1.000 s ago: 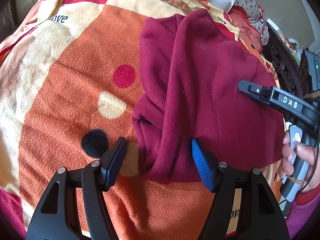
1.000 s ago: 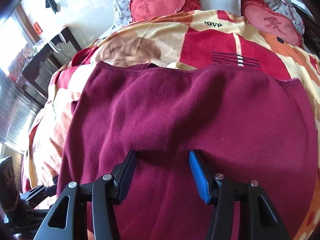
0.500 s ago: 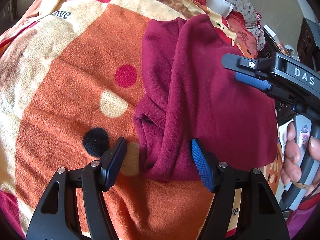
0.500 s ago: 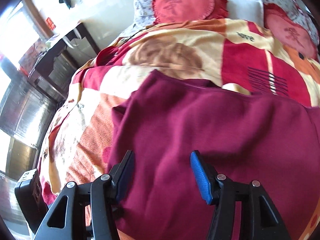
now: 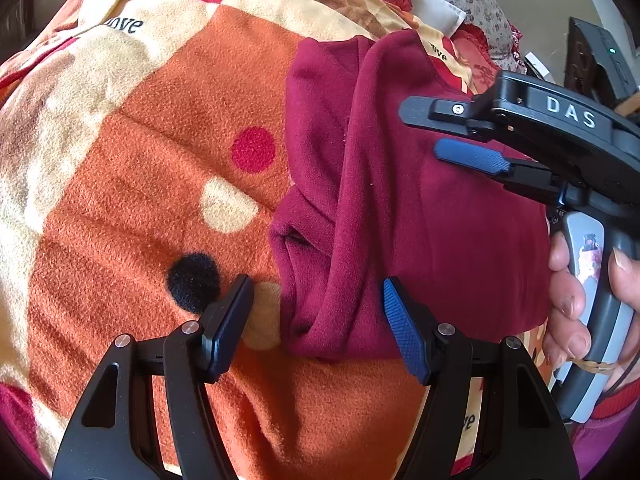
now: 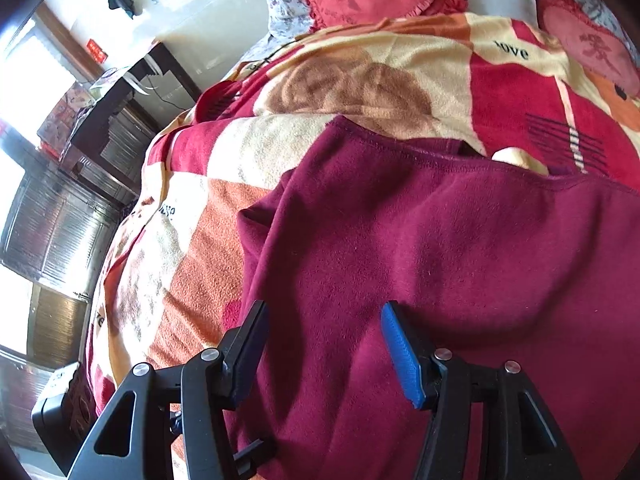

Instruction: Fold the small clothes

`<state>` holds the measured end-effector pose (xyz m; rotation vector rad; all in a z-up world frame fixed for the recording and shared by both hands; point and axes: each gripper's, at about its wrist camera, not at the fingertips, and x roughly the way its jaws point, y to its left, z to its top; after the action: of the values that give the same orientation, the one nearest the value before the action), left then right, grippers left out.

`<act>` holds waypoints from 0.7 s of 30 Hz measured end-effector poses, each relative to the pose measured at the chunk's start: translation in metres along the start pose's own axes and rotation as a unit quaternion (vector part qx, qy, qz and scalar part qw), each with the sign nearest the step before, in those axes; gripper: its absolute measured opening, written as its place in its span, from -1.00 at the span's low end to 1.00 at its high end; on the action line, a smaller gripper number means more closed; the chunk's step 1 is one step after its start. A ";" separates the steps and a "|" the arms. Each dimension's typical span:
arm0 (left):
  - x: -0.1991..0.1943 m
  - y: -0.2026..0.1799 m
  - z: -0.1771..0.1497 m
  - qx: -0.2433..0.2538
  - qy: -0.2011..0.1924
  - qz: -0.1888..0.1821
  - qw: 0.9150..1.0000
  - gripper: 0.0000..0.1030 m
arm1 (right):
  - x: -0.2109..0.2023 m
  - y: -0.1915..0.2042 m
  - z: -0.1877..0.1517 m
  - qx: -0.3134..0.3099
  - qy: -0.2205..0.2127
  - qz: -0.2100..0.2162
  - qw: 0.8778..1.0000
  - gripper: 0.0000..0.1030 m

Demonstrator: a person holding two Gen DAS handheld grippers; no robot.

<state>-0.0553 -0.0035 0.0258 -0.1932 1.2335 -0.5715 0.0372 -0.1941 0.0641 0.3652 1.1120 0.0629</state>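
On the patterned fleece blanket lies your maroon garment, partly folded. Your left gripper hovers over its bunched near corner, jaws apart, gripping nothing; your right gripper floats above the cloth, likewise parted and empty.

Maroon fleece garment, partly folded, rumpled left edge, lying on blanket
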 end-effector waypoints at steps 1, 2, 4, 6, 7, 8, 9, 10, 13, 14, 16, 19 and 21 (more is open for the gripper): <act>0.000 0.001 0.000 0.000 0.000 -0.003 1.000 0.30 | 0.002 0.000 0.000 0.003 0.002 0.001 1.000 0.08; -0.001 0.002 0.000 0.000 0.000 -0.006 1.000 0.30 | 0.003 0.000 0.001 0.006 0.004 0.001 1.000 0.08; -0.004 0.007 0.000 -0.006 -0.004 -0.020 1.000 0.30 | 0.005 0.000 0.002 0.008 0.007 0.002 1.000 0.08; -0.009 0.015 0.000 -0.019 -0.010 -0.037 0.999 0.30 | 0.005 0.003 0.003 0.004 0.008 0.000 1.000 0.09; -0.011 0.019 0.000 -0.027 -0.013 -0.041 0.999 0.30 | 0.005 0.004 0.004 0.003 0.008 -0.001 1.000 0.09; -0.013 0.023 0.000 -0.030 -0.015 -0.043 0.998 0.30 | 0.006 0.005 0.005 0.001 0.008 -0.001 1.000 0.09; -0.015 0.025 0.000 -0.034 -0.017 -0.046 0.998 0.30 | 0.006 0.007 0.007 0.000 0.007 -0.002 1.000 0.09; -0.016 0.027 -0.001 -0.035 -0.018 -0.047 0.998 0.30 | 0.006 0.007 0.008 -0.002 0.007 -0.003 1.000 0.10; -0.015 0.027 -0.001 -0.032 -0.017 -0.045 0.998 0.30 | 0.008 0.011 0.014 -0.006 0.001 -0.013 1.000 0.12; -0.014 0.027 -0.002 -0.029 -0.017 -0.043 0.999 0.30 | 0.009 0.013 0.017 -0.007 0.000 -0.015 1.000 0.13; -0.012 0.026 -0.003 -0.024 -0.019 -0.038 0.999 0.31 | 0.012 0.018 0.023 -0.005 -0.003 -0.017 1.000 0.16; -0.011 0.022 -0.002 -0.021 -0.025 -0.039 0.999 0.38 | 0.020 0.025 0.028 -0.008 0.000 -0.023 1.000 0.27; -0.010 0.022 -0.004 -0.022 -0.029 -0.040 0.999 0.38 | 0.029 0.032 0.033 -0.017 0.006 -0.039 0.999 0.27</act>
<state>-0.0548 0.0207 0.0234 -0.2946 1.1864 -0.6042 0.0839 -0.1658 0.0619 0.2910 1.1356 0.0149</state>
